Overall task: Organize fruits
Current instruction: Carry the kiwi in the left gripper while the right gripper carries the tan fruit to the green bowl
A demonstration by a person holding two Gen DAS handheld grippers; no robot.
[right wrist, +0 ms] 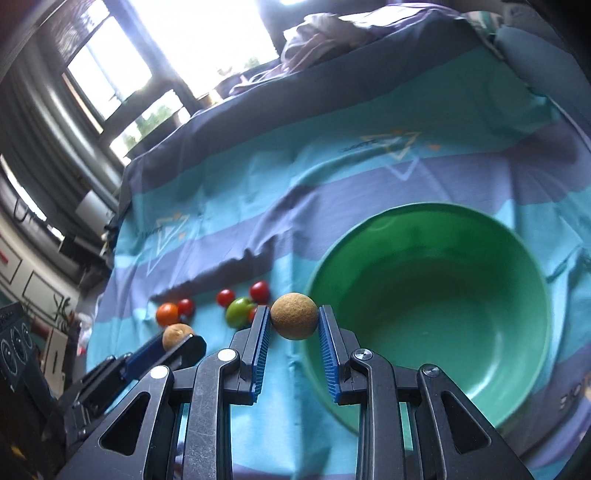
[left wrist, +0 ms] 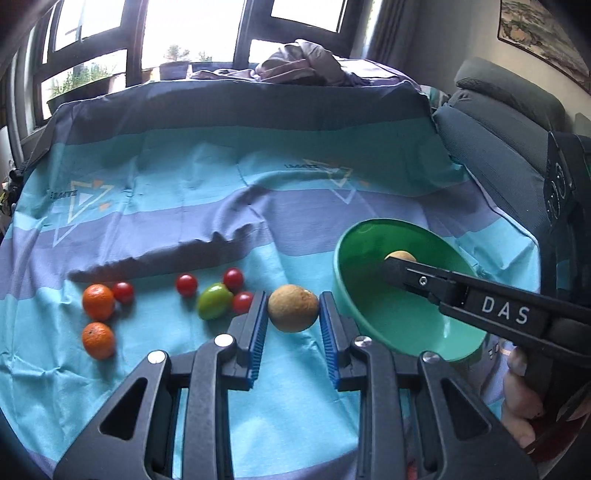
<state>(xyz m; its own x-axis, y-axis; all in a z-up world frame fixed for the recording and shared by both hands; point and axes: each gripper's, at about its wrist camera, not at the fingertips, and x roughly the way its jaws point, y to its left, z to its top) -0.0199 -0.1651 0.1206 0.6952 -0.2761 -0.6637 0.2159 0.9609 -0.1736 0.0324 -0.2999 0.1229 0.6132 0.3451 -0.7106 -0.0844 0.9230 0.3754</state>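
Gripping tan fruit [left wrist: 293, 308] w/ left claw [left wrist: 293, 314], low over striped cloth [left wrist: 184, 177], just left of green bowl [left wrist: 406, 325]. Second tan fruit [right wrist: 294, 316] pinched in right claw [right wrist: 294, 325], held at bowl's near-left rim. Two oranges [left wrist: 97, 302], green fruit [left wrist: 214, 306], red tomatoes [left wrist: 186, 285] loose on cloth, left of claws.

Bright windows [left wrist: 192, 33], striped cloth [left wrist: 221, 192], perhaps sofa [left wrist: 509, 122]
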